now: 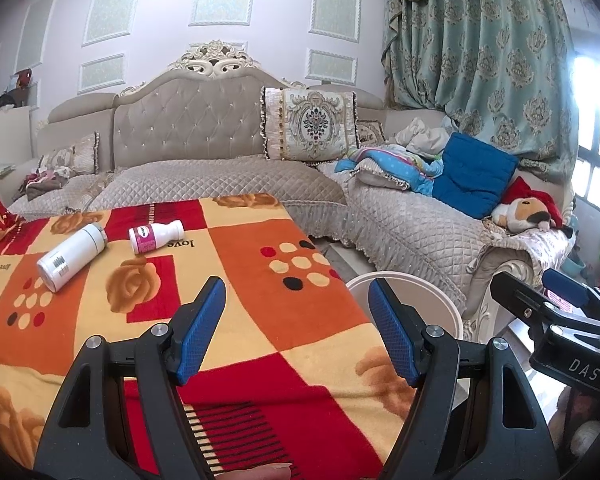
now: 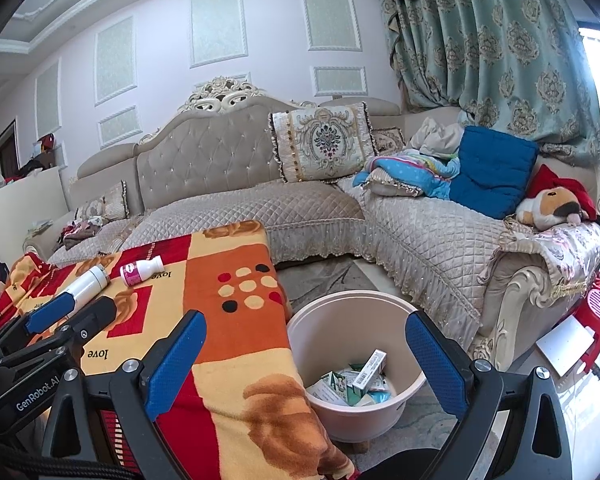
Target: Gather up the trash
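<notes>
Both claws are hanging wide open with nothing in them, left gripper (image 1: 296,300) then right gripper (image 2: 306,344). Left of the round beige plastic bin (image 2: 416,384), two bottles are lying on the patterned blanket (image 1: 260,280): a tall white cylindrical plastic one (image 1: 70,258) and a small white one with a pink label (image 1: 156,236). Being round, they're probably going to roll off a sloppy pinch.

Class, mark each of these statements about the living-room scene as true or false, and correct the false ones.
1. Two bottles lie on their sides on the blanket. True: the white bottle and the pink-labelled bottle.
2. The bucket is empty. False: it holds small boxes and packets.
3. The left gripper holds a bottle. False: it is open, with nothing between its fingers.
4. The right gripper is open. True.
5. A blue cushion rests on the sofa. True.
</notes>
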